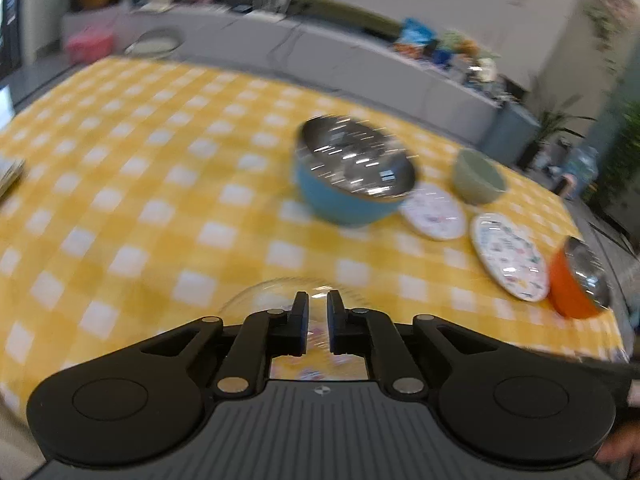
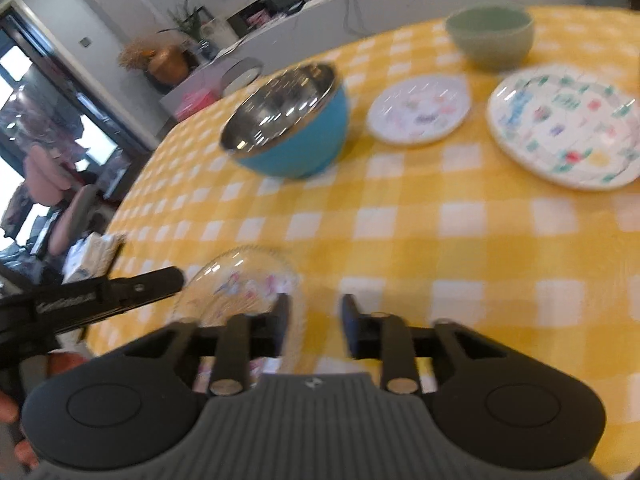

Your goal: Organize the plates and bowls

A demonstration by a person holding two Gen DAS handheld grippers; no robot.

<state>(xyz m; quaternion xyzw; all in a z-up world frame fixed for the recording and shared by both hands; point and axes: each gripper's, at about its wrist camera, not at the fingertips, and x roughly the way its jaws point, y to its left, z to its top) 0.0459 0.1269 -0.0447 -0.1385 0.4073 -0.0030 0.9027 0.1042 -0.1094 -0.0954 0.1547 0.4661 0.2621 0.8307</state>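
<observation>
We have both grippers at the clear glass bowl, left gripper fingers nearly together and off it, right gripper fingers apart beside its rim; next, we judge, comes nesting the blue bowl.

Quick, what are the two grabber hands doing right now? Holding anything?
Left gripper: jaws a little apart over the glass dish, gripping nothing.
Right gripper: open, holding nothing; the glass dish's rim is by its left finger.

beyond my table's yellow-and-white checked cloth ran a long pale counter cluttered with packets. potted plants stood by the wall at its far end. bright daylight came through a dark-framed window, near an orange vase.
</observation>
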